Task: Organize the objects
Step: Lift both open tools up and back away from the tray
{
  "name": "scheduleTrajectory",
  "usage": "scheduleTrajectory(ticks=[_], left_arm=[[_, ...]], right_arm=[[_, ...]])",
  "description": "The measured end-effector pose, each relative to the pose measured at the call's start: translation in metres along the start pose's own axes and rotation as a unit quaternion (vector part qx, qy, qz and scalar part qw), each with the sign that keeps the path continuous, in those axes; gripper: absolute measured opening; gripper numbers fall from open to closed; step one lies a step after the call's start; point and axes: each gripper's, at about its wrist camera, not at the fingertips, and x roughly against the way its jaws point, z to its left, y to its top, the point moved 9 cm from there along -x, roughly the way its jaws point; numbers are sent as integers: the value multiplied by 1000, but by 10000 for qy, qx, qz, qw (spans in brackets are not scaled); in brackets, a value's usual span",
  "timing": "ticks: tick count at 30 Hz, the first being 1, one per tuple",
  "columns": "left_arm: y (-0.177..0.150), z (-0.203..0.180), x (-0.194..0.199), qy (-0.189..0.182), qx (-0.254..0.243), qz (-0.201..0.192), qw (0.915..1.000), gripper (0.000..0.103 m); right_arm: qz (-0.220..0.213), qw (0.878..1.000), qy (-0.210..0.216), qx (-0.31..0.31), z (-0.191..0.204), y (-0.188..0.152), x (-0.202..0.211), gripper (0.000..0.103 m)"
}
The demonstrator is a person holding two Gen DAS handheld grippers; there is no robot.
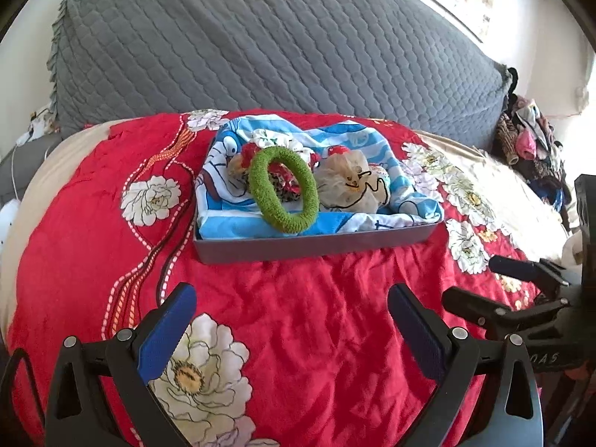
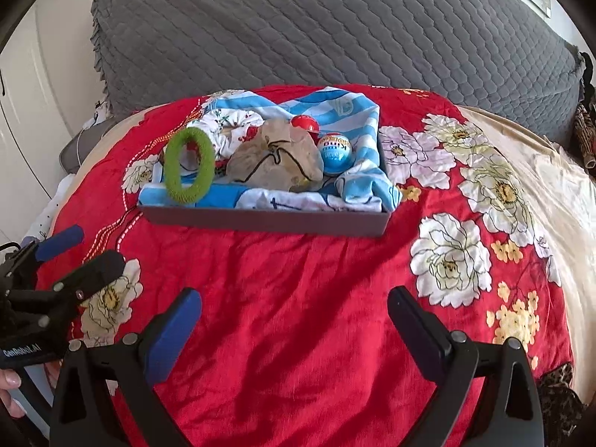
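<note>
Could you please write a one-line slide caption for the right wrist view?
Open right gripper faces a grey tray holding a green scrunchie, beige pouch and striped cloth on a red floral bedspread.

Setting: home living space | Seating: sofa under grey quilted cover (image 1: 260, 37) | Work surface: cushion draped with red floral fabric (image 1: 298, 316) | Storage: shallow grey box (image 2: 260, 219) lined with blue striped cartoon cloth (image 1: 238, 219) | Clutter: heap of clothing (image 1: 529, 141) at sofa end | Power: white cable (image 1: 16, 156) at left
</note>
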Motion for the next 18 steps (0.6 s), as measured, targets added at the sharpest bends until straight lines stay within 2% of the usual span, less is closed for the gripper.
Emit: scheduleTrajectory(ticks=[5,13,18], left_arm=[[-11,0,5,0,43,60,10000,102],[-43,-8,11,282,-332,218,9988,102],[-61,-5,8,441,-296,372,9979,102]], right_arm=[[32,10000,-65,53,2,-14,5,101],[82,9995,-176,260,10,-45,14,101],[162,9988,-255,383,16,-63,13,101]])
